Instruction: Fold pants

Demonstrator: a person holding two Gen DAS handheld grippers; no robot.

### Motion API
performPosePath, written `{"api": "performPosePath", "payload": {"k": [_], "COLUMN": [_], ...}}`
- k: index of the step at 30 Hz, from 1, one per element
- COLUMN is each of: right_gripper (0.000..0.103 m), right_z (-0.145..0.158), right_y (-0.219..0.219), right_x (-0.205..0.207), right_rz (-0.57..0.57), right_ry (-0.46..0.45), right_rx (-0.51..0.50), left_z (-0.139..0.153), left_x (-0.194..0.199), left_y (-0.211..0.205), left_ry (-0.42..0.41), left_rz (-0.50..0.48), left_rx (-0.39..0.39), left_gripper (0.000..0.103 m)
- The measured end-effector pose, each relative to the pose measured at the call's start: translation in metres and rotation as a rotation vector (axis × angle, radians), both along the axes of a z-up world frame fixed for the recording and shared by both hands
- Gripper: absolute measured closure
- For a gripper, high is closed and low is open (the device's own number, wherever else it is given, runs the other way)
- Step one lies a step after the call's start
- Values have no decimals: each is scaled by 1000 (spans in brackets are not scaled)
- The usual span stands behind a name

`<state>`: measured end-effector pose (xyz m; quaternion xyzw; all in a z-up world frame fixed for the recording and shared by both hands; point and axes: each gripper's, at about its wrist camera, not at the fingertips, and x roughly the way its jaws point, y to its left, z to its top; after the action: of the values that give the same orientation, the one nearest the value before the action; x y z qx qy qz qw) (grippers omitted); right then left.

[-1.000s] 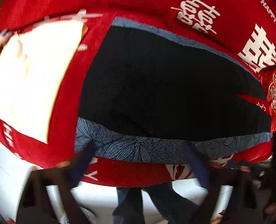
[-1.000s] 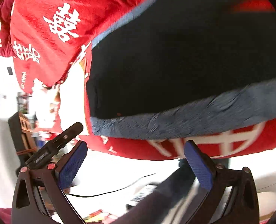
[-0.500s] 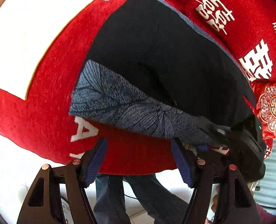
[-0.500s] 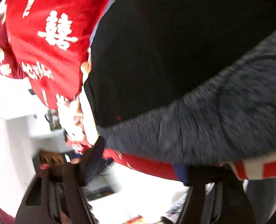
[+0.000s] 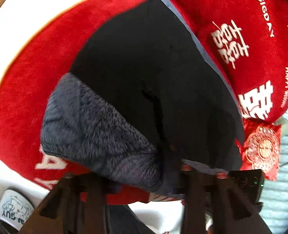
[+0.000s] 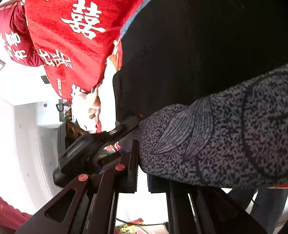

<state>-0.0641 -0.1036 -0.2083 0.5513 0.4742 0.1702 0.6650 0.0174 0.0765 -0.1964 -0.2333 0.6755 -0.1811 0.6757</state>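
Black pants (image 5: 144,68) with a grey leaf-patterned band (image 5: 97,132) lie spread on a red blanket (image 5: 36,78) printed with white characters. My left gripper (image 5: 144,181) is at the near edge. Its jaws are closing, and the grey band is bunched up and pinched between them. In the right wrist view the same band (image 6: 222,136) fills the right side, below the black cloth (image 6: 202,48). My right gripper (image 6: 142,171) is closing too, its fingers almost together on the band's edge. The left gripper (image 6: 132,123) shows there, nipping the cloth close by.
A red cushion (image 5: 261,148) with a gold emblem lies at the blanket's right edge. A white printed mug (image 5: 15,208) sits low on the left. A person's jeans-clad legs (image 5: 124,220) stand below the bed edge. A white wall and cabinet (image 6: 17,136) lie to the left.
Both grippers came down to the near edge of the pants and their wide-open jaws closed on the grey band. The band now bunches between the fingers, and the left view has rolled.
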Motion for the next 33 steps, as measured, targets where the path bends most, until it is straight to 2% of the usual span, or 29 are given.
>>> {"api": "performPosePath", "payload": {"k": [2,4,5,6,12,16,17,18,19,20,23,28,33], "right_gripper": [90,77,65,61,61,61,67,90,96,96,96,96,93], "right_z": [-5,-15,-18,-23,-50,-63,-64,-65,-64,-57,-18,44,83], "right_y": [-3,-12,-22,-30,-87,-104,-105,-107,-108,-110,-113,-140,-178], "right_x": [-4,-11,-22,-29,-80,-89,-90,-91,-91,-90,-75,-29,39], "right_rz": [21,22,6,-12,-226,-398,-431,-467,-499,-508,-402,-211,-104], "right_ry": [11,32,51,62,106,52,41,44,59,78,59,31,-2], "right_rx": [10,9,-11,-20,36,199,216,224,219,195,74,-39,-64], "left_z": [4,7,9,10,11,4,2,1,1,3,19,64,108], "left_x": [-1,-2,-4,-5,0,2,2,1,1,1,3,21,71], "left_y": [-6,-8,-7,-7,-9,-12,-12,-11,-10,-10,-13,-26,-58], "left_ry": [-38,-55,-55,-54,-61,-51,-47,-46,-45,-48,-77,-136,-244], "left_rz": [-37,-67,-81,-92,-160,-181,-178,-174,-166,-157,-134,-95,-57], "left_rx": [20,32,30,29,44,63,67,69,70,73,84,107,95], "left_gripper": [72,72,72,72,72,72,72,72,73,78,78,78,78]}}
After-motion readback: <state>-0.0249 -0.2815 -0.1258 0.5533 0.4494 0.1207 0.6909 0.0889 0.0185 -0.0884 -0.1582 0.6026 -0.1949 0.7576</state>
